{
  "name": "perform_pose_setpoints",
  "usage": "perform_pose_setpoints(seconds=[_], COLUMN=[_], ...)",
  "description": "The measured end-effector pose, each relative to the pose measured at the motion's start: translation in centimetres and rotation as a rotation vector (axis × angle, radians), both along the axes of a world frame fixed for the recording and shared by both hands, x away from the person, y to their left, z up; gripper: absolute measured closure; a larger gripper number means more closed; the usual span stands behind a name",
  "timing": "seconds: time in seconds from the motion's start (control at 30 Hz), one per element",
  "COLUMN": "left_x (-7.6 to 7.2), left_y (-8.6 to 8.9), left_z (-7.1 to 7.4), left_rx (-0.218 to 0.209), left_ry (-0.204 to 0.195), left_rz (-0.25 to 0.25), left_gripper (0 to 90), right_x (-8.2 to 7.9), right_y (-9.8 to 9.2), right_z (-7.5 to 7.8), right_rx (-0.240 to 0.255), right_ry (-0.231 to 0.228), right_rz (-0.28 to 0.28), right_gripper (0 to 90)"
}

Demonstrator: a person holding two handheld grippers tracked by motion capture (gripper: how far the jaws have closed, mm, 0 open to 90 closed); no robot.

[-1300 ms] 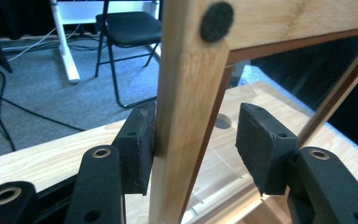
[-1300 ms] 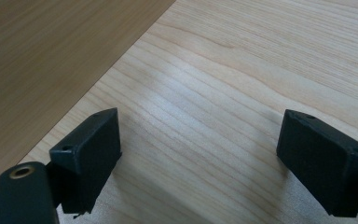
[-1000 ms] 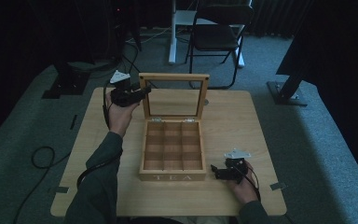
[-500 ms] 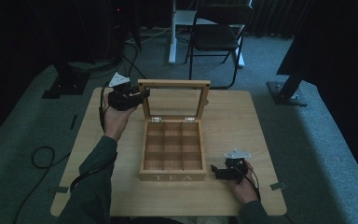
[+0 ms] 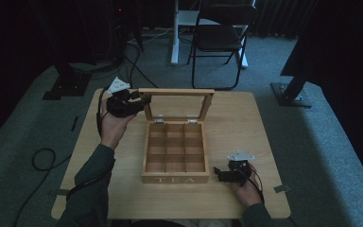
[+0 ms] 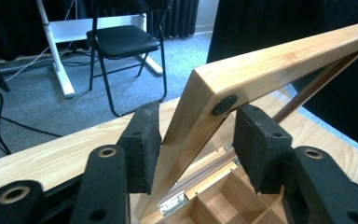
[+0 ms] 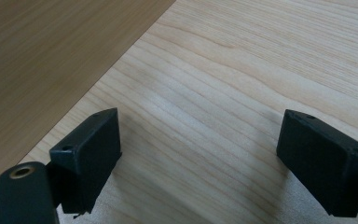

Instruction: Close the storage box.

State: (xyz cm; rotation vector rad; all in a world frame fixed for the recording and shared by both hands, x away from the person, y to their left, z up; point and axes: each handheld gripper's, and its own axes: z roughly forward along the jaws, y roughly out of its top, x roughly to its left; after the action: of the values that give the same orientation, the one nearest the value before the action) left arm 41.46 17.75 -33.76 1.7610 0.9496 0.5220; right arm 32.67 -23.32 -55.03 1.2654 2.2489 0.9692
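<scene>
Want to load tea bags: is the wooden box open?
Open: the lid stands upright behind the box, compartments exposed.

From above, my room looks dim and grainy, its far side nearly black. My 2 tong cameras see brighter, sharper wood; soft shadows sit under my jaws.

Two hands, two grippers, one at each side of the tea box

The left gripper (image 5: 142, 101) is held up at the far left corner of the tea box (image 5: 175, 178), with the left arm stretched out from the near edge. Its jaws have just been opening, and the lid frame (image 6: 242, 74) stands between them; one pad (image 6: 142, 144) is close beside the wood, the other stands a bit off it. The right gripper (image 5: 220, 176) lies low by the box's near right corner, held in the right hand (image 5: 246, 189), its jaws spread wide with nothing between them.
</scene>
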Motion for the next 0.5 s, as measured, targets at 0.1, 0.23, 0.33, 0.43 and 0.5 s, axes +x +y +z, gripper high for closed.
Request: perform_pose_setpoints(seconds=[0.1, 0.23, 0.33, 0.43, 0.5], left_x=[-0.2, -0.6, -1.0, -1.5, -1.8], left_y=[0.0, 0.1, 0.0, -0.1, -0.1], left_z=[-0.1, -0.2, -0.2, -0.1, -0.2], left_rx=[-0.001, -0.002, 0.021, 0.032, 0.033], left_ry=[0.004, 0.007, 0.000, 0.001, 0.003], left_rz=[-0.005, -0.005, 0.009, 0.021, 0.022], left_gripper=[48.1, 46.6, 42.4, 41.2, 41.1], right_x=[0.0, 0.0, 0.0, 0.0, 0.0], right_y=[0.0, 0.0, 0.0, 0.0, 0.0], right_z=[0.0, 0.0, 0.0, 0.0, 0.0], right_rx=[0.000, 0.000, 0.000, 0.000, 0.001], right_ry=[0.000, 0.000, 0.000, 0.001, 0.001], right_rz=[0.000, 0.000, 0.000, 0.000, 0.000], right_gripper=[13.1, 13.1, 13.1, 13.1, 13.1])
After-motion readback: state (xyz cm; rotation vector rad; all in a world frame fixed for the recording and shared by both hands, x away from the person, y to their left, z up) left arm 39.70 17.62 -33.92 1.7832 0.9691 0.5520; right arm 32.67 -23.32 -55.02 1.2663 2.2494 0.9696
